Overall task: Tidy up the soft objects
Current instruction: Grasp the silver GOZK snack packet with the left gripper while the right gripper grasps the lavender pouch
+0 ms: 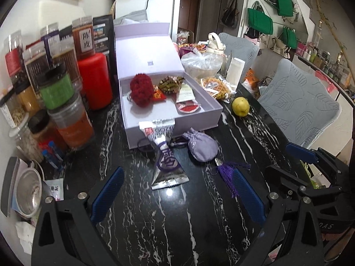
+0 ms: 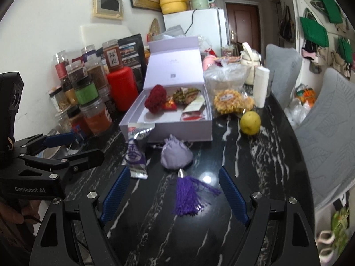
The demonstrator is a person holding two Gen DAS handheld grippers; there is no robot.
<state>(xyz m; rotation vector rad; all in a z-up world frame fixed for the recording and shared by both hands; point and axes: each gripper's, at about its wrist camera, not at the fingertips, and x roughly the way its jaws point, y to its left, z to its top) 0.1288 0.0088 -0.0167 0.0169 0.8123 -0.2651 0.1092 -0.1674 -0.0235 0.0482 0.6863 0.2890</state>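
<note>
An open lilac box [image 1: 206, 123] [image 2: 177, 130] stands on the black marble table, holding a red fuzzy ball [image 1: 141, 89] [image 2: 155, 98], a green woven bundle [image 1: 170, 83] [image 2: 186, 95] and small packets. In front of it lie a lilac drawstring pouch [image 1: 203, 146] [image 2: 176, 156], its purple tassel [image 1: 230, 174] [image 2: 188, 196] and a silver snack packet [image 1: 165, 161] [image 2: 136, 153]. My left gripper [image 1: 177, 194] is open and empty, just short of the packet. My right gripper [image 2: 175, 196] is open with the tassel lying between its fingers; it also shows at the right of the left wrist view [image 1: 306, 155].
Stacked spice jars [image 1: 60, 88] [image 2: 88, 93] and a red canister [image 1: 95, 79] crowd the left side. A yellow-green fruit [image 1: 240, 106] [image 2: 250, 123], wrapped waffles [image 2: 230, 102], a white roll [image 2: 261, 86] and a bagged bowl [image 1: 202, 63] sit right of the box. Grey chairs [image 1: 299, 102] [image 2: 328, 119] line the right edge.
</note>
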